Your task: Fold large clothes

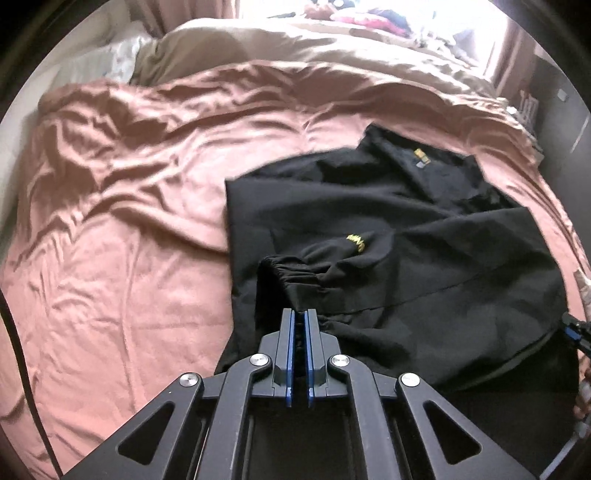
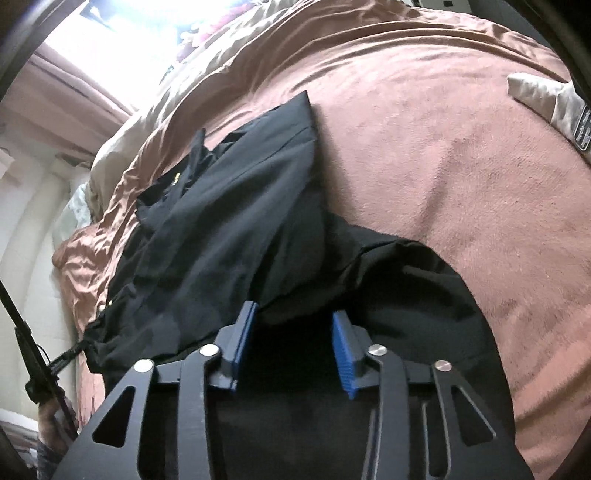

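A black jacket (image 1: 424,236) with yellow lettering on a sleeve lies partly folded on the pink bedspread (image 1: 129,221). My left gripper (image 1: 299,314) is shut on the jacket's fabric just below the gathered sleeve cuff (image 1: 291,273). In the right wrist view the jacket (image 2: 229,221) spreads away from my right gripper (image 2: 295,321). Its blue pads (image 2: 343,339) stand apart with dark cloth lying between them, and they do not press on it. The left gripper (image 2: 62,360) shows there at the far left, holding the jacket's corner. The right gripper (image 1: 572,328) peeks in at the left wrist view's right edge.
A beige duvet (image 1: 295,48) is bunched along the far side of the bed, under a bright window with pink curtains (image 2: 74,103). Colourful clothes (image 1: 369,18) are piled by the window. A beige cushion (image 2: 546,99) lies on the bedspread. A hand (image 2: 51,417) holds the left tool.
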`<state>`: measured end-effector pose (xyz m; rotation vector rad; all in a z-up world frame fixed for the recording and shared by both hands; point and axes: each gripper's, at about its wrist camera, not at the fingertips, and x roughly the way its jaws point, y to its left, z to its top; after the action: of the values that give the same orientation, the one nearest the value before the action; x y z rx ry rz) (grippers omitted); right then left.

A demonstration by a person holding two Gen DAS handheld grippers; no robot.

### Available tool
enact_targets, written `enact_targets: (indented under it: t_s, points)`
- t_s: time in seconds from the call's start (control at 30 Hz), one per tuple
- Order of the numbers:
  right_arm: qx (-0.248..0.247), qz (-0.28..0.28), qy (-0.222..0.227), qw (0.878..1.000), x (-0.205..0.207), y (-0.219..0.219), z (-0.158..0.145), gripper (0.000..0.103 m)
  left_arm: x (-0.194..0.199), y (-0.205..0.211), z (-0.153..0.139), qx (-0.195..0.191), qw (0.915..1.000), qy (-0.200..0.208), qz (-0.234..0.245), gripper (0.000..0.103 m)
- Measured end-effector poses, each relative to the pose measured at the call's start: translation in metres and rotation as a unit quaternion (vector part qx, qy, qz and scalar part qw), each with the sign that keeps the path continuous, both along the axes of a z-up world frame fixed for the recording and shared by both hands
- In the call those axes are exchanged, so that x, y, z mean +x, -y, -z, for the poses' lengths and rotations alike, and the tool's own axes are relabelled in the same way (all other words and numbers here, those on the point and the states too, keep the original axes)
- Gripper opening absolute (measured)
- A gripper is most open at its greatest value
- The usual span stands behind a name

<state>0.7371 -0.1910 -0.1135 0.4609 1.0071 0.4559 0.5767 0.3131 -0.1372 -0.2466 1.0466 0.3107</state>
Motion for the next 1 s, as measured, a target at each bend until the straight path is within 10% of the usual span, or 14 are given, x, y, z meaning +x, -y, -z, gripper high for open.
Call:
enact_targets:
  t_s: [0.27, 0.57, 0.63, 0.77, 1.0]
  points:
    - [-0.032, 0.009, 0.01, 0.999, 0.003, -0.012, -0.005, 0.034, 0.0, -0.015, 0.047, -0.024, 0.9994, -0.015, -0.023, 0.006]
    - [-0.06, 0.011, 0.021, 0.998, -0.011, -0.016, -0.022, 0.034, -0.016, -0.018, 0.03, -0.05, 0.9985, 0.003, -0.02, 0.011]
    - [-0.059, 0.004, 0.027, 0.998, -0.02, -0.015, -0.028, 0.034, -0.025, -0.019, 0.022, -0.061, 0.9978, 0.011, -0.022, 0.017]
    - [-0.064, -0.004, 0.045, 0.997, -0.04, -0.007, -0.039, 0.055, -0.051, -0.013, 0.002, -0.067, 0.9968, 0.039, -0.018, 0.065]
    - [-0.064, -0.016, 0.07, 0.995, -0.088, 0.017, -0.054, 0.064, -0.104, 0.008, -0.023, -0.075, 0.995, 0.065, -0.007, 0.071]
